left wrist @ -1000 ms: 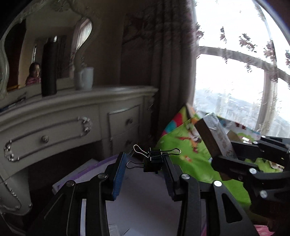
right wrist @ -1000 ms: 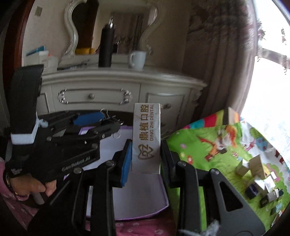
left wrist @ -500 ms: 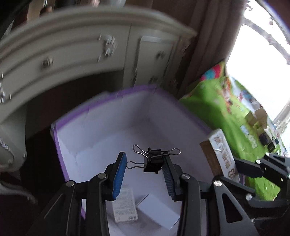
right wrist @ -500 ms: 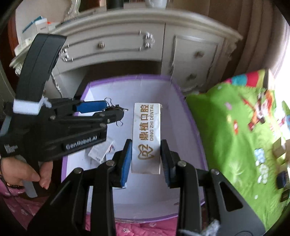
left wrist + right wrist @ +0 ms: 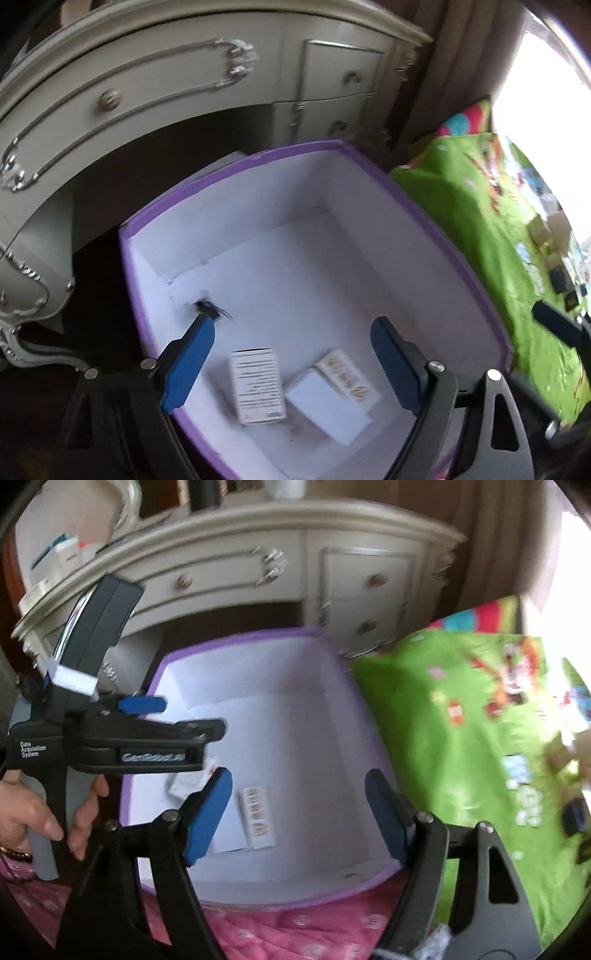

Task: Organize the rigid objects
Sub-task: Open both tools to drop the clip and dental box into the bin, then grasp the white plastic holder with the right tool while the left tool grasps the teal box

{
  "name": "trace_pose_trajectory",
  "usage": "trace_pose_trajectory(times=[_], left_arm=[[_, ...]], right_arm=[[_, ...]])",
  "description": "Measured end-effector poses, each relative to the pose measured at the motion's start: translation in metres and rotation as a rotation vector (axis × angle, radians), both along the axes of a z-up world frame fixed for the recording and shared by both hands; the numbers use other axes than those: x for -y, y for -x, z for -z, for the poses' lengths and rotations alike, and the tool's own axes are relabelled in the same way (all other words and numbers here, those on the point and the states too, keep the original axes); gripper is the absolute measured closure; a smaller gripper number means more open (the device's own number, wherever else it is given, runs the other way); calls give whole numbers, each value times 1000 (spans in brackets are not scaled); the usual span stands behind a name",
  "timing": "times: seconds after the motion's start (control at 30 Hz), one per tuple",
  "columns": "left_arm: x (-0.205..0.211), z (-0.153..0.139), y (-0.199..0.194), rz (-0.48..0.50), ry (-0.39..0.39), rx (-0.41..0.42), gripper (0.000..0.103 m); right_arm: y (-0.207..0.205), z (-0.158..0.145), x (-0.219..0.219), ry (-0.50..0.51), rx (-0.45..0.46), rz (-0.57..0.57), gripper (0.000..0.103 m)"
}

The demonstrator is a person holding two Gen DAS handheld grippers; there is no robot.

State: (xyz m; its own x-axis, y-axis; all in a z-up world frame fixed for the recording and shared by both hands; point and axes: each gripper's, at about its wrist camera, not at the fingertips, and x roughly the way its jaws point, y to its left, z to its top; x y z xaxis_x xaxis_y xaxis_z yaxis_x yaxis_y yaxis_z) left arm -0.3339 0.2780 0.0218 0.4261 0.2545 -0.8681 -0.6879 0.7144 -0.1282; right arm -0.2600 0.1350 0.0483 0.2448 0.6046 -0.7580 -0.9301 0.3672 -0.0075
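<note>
Both tools over the purple box [image 5: 458,258], pads spread wide, nothing between them. Left tool [image 5: 291,354] and right tool [image 5: 295,812] both point down into it so anything let go lands on the white floor, not the rim.

Task things are inside the box:
- clip [image 5: 210,308]: blurred dark shape at 10 o'clock on the box floor, just off my left pad tip. Can't tell if it's resting or in the air.
- dental carton [image 5: 258,812]: flat on the floor between the right pads, lettering up; at 5 o'clock in the left view.
- label carton [image 5: 258,384] and a plain white one [image 5: 325,406] lie touching it at the near wall.

Judgement: this drop is done, more to fetch.

Around: cream dresser [image 5: 184,85] at 12 o'clock, close behind the box. Green mat [image 5: 461,716] at 3 o'clock with small loose items [image 5: 554,258] on it, likely next pickups, too blurred to name. Pink bedding [image 5: 295,923] under the near box edge.

In the way: left tool body crosses the right view at 9 o'clock, so swinging right toward the mat needs them kept apart. Box walls are tall; lift before moving sideways.
</note>
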Motion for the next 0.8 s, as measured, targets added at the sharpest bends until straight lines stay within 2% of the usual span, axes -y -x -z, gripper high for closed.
trace_pose_trajectory(times=[0.1, 0.27, 0.4, 0.5, 0.53, 0.6, 0.73, 0.8], left_arm=[[23, -10, -25, 86, 9, 5, 16], [99, -22, -84, 370, -23, 3, 16], [185, -21, -139, 656, -55, 20, 16], [243, -15, -173, 806, -80, 43, 16], [264, -11, -186, 856, -79, 47, 16], [300, -8, -206, 917, -88, 75, 16], [350, 9, -242, 995, -78, 61, 15], [367, 11, -250, 1006, -155, 59, 11]], right_arm=[[-24, -14, 37, -32, 25, 115, 22], [-71, -15, 124, -71, 4, 350, 16], [-116, -3, 230, -96, -38, 648, 16], [-140, 10, 312, -76, -49, 872, 16], [-147, 13, 329, -75, -59, 915, 16], [-159, 20, 385, -83, -82, 1047, 16], [-191, 33, 452, -63, -112, 1219, 16], [-214, 42, 461, -51, -157, 1240, 16]])
